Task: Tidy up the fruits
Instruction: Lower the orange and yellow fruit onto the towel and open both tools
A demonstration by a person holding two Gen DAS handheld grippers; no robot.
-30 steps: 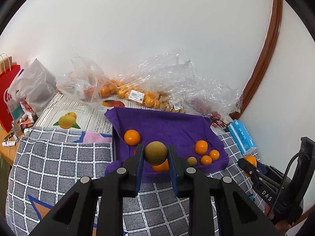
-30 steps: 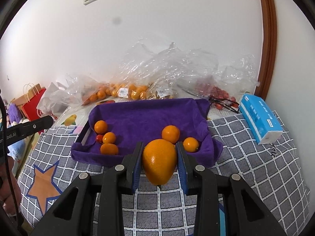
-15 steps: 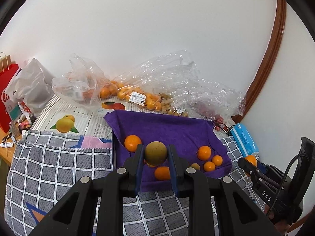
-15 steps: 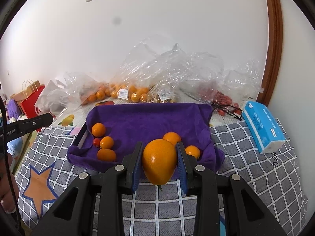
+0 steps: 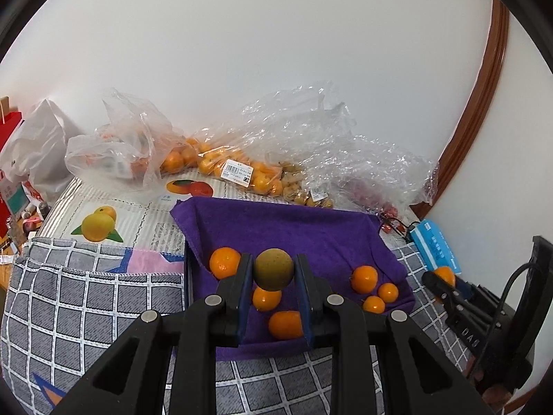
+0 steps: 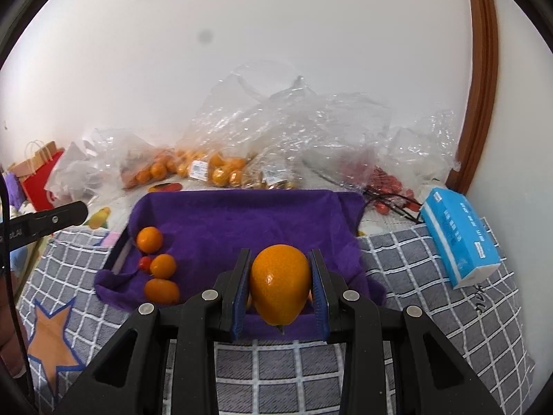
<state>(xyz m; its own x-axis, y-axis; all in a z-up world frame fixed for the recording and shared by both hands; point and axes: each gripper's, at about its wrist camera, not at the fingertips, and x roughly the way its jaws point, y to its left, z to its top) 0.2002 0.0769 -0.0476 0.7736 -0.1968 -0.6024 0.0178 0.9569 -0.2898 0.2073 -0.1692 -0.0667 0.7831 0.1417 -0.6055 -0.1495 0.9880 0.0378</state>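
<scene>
White wall stands behind a checked surface (image 6: 414, 276). The left gripper (image 5: 273, 273) fingers squeeze a green-brown fruit (image 5: 273, 269), and the right gripper (image 6: 280, 283) fingers squeeze a big orange (image 6: 280, 283), both over the purple-lined tray (image 6: 242, 218), likely to sort them there.

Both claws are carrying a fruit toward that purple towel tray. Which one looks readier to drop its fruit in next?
Probably the left. The left claw holds its greenish-brown fruit already over the purple towel, oranges showing beneath. The right claw holds its large orange nearer the towel's front edge.
</scene>
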